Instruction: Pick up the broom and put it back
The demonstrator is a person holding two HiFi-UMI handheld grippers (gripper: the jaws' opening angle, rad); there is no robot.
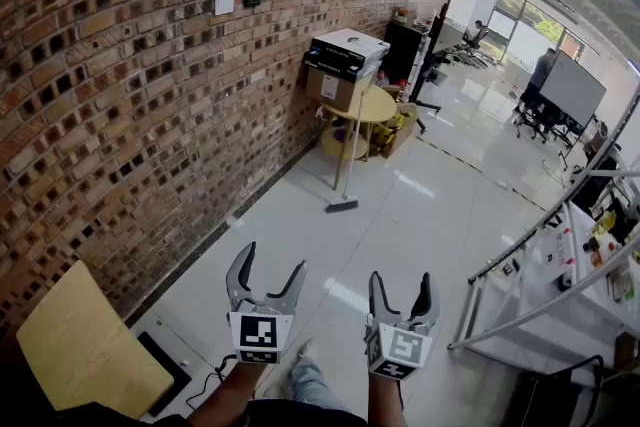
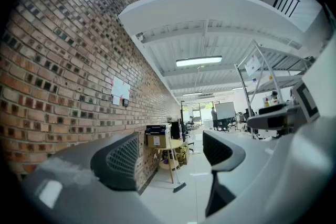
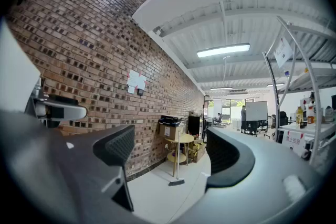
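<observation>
The broom (image 1: 347, 170) stands upright on the white floor, its pale handle leaning against a small round yellow table (image 1: 372, 107) by the brick wall, its dark head on the tiles. It also shows far ahead as the broom (image 2: 175, 176) in the left gripper view and the broom (image 3: 176, 170) in the right gripper view. My left gripper (image 1: 267, 275) and right gripper (image 1: 401, 295) are held level side by side, well short of the broom. Both are open with nothing between their jaws.
Boxes (image 1: 345, 57) sit on the yellow table. The brick wall (image 1: 120, 95) runs along the left. A white metal rack (image 1: 560, 275) with bottles stands at the right. A pale wooden board (image 1: 80, 345) lies near my left. People and a whiteboard (image 1: 572, 90) are far back.
</observation>
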